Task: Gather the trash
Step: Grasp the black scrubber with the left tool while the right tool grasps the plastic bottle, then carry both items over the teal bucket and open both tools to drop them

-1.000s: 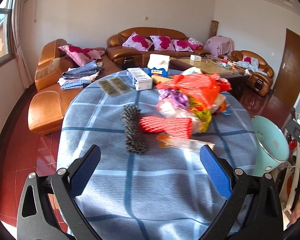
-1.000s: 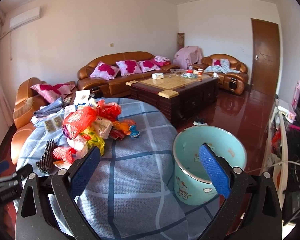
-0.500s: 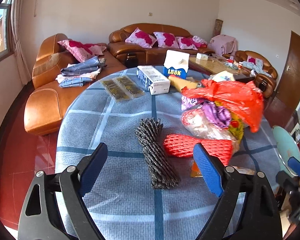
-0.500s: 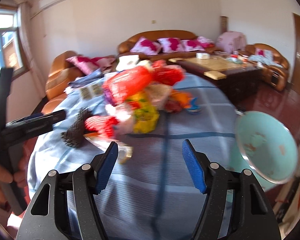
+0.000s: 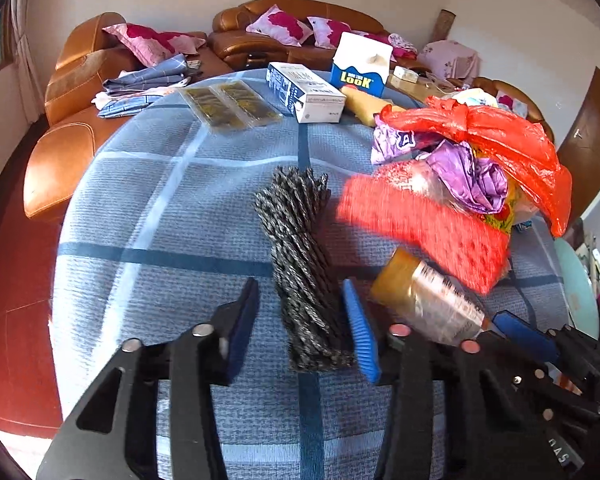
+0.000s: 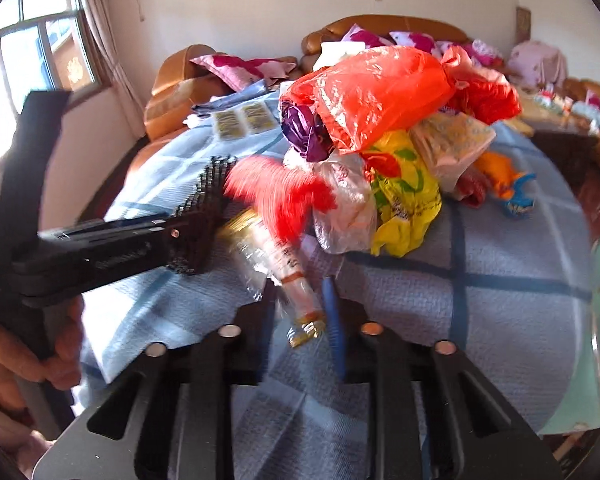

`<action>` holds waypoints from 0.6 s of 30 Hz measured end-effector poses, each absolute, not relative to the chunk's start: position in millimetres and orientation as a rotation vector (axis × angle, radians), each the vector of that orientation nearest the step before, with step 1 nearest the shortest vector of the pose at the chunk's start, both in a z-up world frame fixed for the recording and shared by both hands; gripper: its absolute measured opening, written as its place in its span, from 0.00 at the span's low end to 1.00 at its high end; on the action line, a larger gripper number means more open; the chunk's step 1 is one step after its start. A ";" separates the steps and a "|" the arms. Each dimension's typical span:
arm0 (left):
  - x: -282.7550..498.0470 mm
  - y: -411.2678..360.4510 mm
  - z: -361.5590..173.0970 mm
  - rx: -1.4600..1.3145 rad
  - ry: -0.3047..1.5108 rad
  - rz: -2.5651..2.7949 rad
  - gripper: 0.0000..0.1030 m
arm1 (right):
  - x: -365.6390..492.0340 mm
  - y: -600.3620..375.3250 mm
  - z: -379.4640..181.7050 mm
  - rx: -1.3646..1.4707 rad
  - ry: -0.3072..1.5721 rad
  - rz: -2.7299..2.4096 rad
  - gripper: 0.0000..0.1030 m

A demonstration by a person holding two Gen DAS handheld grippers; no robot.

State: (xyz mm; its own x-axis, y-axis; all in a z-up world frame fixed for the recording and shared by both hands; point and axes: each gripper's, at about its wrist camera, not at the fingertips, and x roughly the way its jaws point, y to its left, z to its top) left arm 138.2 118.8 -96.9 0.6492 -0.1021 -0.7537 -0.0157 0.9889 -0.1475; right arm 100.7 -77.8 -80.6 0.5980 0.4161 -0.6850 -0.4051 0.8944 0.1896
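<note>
Trash pile (image 6: 380,128) beside rope bundle (image 5: 300,264), bottle (image 6: 284,264) seemingly between right fingers (image 6: 334,320)
</note>
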 end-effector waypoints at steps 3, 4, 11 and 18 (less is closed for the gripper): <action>132.1 113.5 -94.9 -0.134 0.837 -0.061 0.22 | 91.4 -79.2 -78.3 -0.008 0.797 0.486 0.14; 129.9 112.2 -93.6 -0.130 0.828 -0.059 0.21 | 87.6 -80.5 -76.7 -0.011 0.795 0.490 0.14; 101.4 114.1 -75.6 -0.132 0.750 -0.020 0.19 | 49.5 -107.8 -52.8 0.025 0.746 0.505 0.13; 70.7 94.4 -48.5 -0.089 0.652 -0.042 0.19 | 17.6 -152.8 -20.6 0.018 0.658 0.350 0.13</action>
State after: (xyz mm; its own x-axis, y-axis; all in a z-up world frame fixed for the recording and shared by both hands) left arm 70.7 94.4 -48.5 0.7941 -0.0666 -0.6041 0.0106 0.9953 -0.0958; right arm 17.6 -152.8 -20.6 0.7348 0.3244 -0.5957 -0.3129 0.9413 0.1265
